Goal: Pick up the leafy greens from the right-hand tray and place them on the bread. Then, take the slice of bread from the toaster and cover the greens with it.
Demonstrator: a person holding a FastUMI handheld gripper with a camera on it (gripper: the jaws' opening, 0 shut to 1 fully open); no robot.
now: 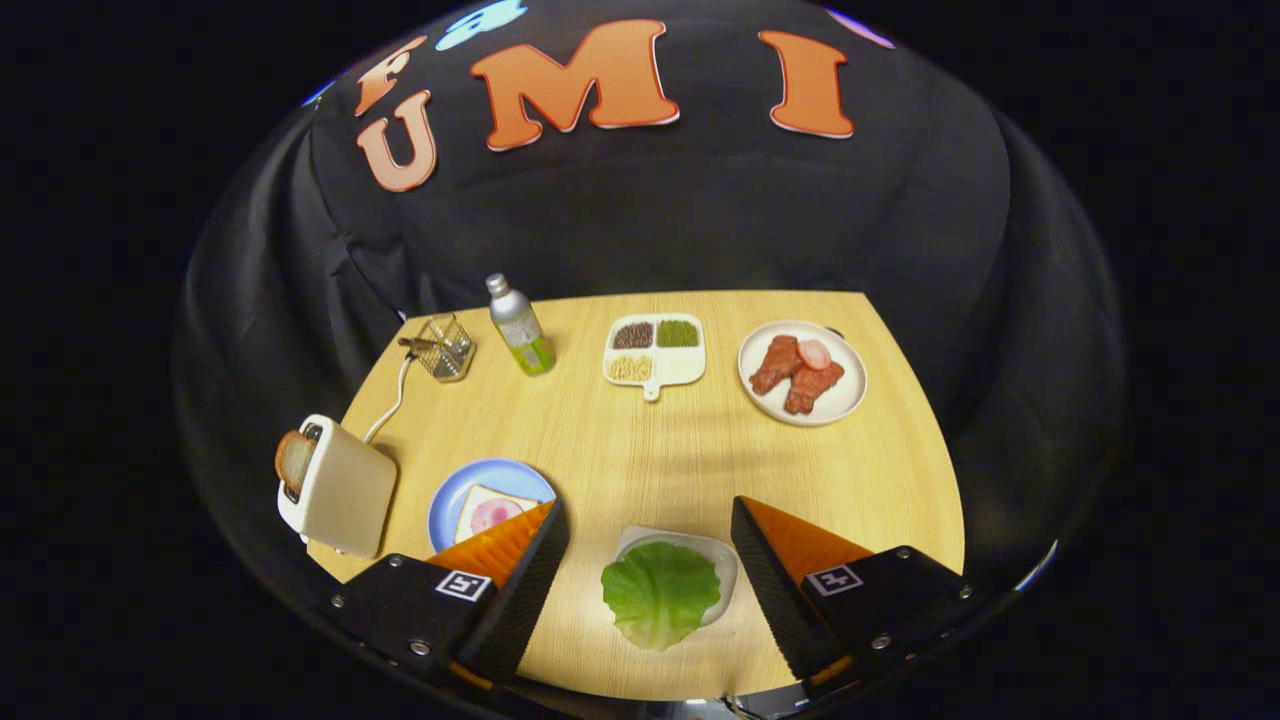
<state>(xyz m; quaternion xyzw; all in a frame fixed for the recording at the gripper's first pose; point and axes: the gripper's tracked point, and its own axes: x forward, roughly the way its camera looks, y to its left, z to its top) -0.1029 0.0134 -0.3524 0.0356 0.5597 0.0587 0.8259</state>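
Greens [660,593] are sitting on a small tray [722,560] between the tool [650,530] fingers, which are gaping wide apart. Left finger is partly hiding the bread [484,512] plate [470,480]; toaster [335,490] is hugging the bench [660,450] edge.

At the table's [700,450] far side stand a wire basket [445,347], a bottle [520,326], a divided dish of beans [655,350] and a plate of meat [802,372].
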